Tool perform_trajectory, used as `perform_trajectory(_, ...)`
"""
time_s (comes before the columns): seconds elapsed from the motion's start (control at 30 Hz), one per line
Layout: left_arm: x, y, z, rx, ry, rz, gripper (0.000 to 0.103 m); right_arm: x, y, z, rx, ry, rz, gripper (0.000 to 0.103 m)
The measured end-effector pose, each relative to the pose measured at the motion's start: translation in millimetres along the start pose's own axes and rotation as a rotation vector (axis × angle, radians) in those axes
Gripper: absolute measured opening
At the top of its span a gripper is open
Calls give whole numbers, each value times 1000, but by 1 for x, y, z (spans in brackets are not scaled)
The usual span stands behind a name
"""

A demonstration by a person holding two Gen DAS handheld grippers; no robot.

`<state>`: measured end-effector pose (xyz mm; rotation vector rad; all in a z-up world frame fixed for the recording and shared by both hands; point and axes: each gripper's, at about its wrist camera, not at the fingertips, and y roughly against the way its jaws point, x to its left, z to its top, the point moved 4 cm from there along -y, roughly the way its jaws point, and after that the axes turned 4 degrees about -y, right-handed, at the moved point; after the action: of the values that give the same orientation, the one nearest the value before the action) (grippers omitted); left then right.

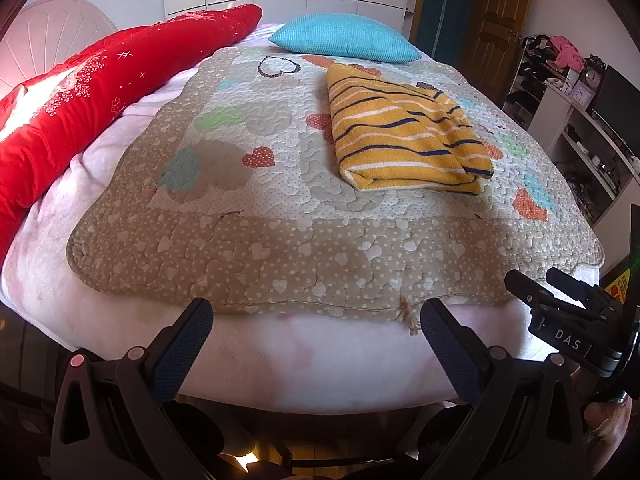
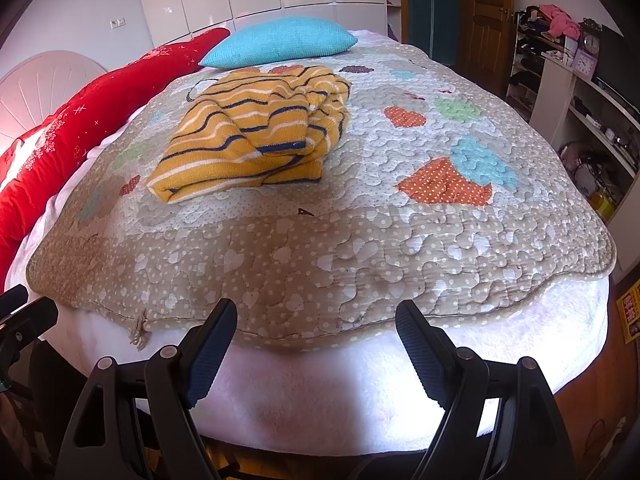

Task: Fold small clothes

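Note:
A yellow garment with navy and white stripes (image 1: 404,132) lies folded into a thick bundle on the quilted bedspread (image 1: 240,208), right of the middle in the left wrist view. In the right wrist view the garment (image 2: 256,132) lies left of the middle on the bedspread (image 2: 360,240). My left gripper (image 1: 316,320) is open and empty, at the near edge of the bed, well short of the garment. My right gripper (image 2: 316,324) is open and empty, also at the near edge. The right gripper's body shows in the left wrist view (image 1: 568,308) at the right.
A turquoise cushion (image 1: 344,38) lies at the far end of the bed. A long red pillow (image 1: 100,92) runs along the left side. White shelves with clutter (image 1: 580,120) stand to the right. A wooden door (image 1: 496,20) is at the back right.

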<state>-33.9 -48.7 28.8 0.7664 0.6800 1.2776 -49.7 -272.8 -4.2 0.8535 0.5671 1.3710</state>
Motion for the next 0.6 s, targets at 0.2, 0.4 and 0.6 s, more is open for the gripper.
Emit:
perform_trajectory(0.2, 1, -2, -1, 1, 3, 6, 103, 2, -1, 0, 0, 13, -18, 85)
perform_trajectory(0.4, 2, -5, -3, 10, 0, 4, 103, 3, 1, 2, -12, 39, -75, 85)
perform_trajectory(0.6, 0, -6, -4, 14, -10, 3, 103, 4, 6, 3, -27, 53, -96, 85)
